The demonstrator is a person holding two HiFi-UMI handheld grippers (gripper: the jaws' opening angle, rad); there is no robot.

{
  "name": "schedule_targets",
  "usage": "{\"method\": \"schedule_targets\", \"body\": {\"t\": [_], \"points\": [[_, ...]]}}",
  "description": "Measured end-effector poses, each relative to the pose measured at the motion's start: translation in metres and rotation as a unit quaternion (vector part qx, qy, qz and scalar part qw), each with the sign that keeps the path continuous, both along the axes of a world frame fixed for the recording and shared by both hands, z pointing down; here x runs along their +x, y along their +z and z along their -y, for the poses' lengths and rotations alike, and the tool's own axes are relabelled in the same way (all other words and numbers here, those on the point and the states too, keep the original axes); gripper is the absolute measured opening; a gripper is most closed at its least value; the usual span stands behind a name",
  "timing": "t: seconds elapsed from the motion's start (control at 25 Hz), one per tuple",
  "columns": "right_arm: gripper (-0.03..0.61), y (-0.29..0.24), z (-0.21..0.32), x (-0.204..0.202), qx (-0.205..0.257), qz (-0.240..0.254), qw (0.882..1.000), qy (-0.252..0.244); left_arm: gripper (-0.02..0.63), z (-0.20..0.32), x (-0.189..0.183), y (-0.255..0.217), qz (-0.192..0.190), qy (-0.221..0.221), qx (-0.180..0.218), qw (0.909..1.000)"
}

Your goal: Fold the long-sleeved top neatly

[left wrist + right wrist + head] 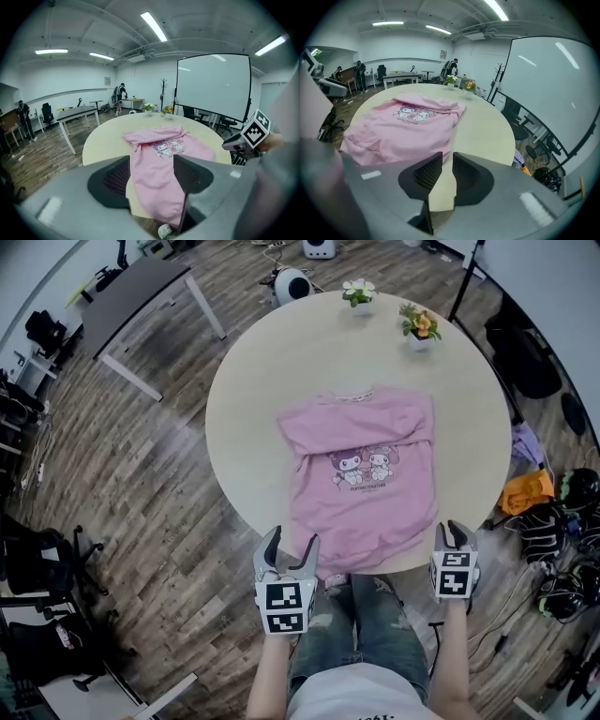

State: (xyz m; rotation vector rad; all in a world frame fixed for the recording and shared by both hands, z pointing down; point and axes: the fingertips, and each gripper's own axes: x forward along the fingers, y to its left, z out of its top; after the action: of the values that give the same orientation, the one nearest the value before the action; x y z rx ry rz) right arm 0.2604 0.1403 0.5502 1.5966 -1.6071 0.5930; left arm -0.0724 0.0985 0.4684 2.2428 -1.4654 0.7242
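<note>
Here we are looking down at the pink top point(366, 474); it is lying flat on the round table point(272, 362) with the cartoon print facing up; its long axis is running straight away from the person, collar pointing at the far side, hem pointing back at the person and drooping over the near edge. The left shoulder side is bunching into folds; the sleeves themselves are hard to pick out.

Beyond the collar, two small white pots are sitting near the far rim; the left pot point(359, 294) is holding pale flowers and green leaves; the right pot point(419, 329) is holding orange blooms; both are standing upright, well apart from the top.

The left gripper point(292, 540) is hovering off the table's near edge, just beside the hem's left corner; its jaws are standing wide apart, gripping nothing, with the top showing through the gap farther off.

The right gripper point(450, 529) is hanging by the hem's right corner, just off the table edge; its jaws are showing only a narrow gap, pads not meeting, nothing caught between them; bare tabletop is showing through the slit, with the top lying off to the left in its view.
</note>
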Motion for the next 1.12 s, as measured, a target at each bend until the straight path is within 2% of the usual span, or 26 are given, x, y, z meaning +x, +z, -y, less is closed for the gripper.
{"method": "schedule_targets", "body": {"t": [0.32, 0.68, 0.92, 1.12], "points": [[0.109, 0.036, -0.025, -0.026, -0.033, 0.027, 0.999, -0.011, 0.29, -0.018, -0.003, 0.008, 0.005, 0.024, -0.01, 0.9997], [0.112, 0.063, -0.023, -0.038, -0.063, 0.034, 0.997, -0.016, 0.29, -0.033, -0.015, 0.021, 0.006, 0.02, -0.026, 0.9994], [0.05, 0.066, -0.024, -0.045, -0.062, 0.066, 0.996, -0.017, 0.29, -0.038, -0.018, 0.028, 0.008, 0.018, -0.035, 0.9992], [0.041, 0.057, -0.037, -0.043, -0.056, 0.054, 0.997, -0.01, 0.29, -0.039, -0.012, 0.03, 0.006, 0.028, -0.035, 0.999]]}}
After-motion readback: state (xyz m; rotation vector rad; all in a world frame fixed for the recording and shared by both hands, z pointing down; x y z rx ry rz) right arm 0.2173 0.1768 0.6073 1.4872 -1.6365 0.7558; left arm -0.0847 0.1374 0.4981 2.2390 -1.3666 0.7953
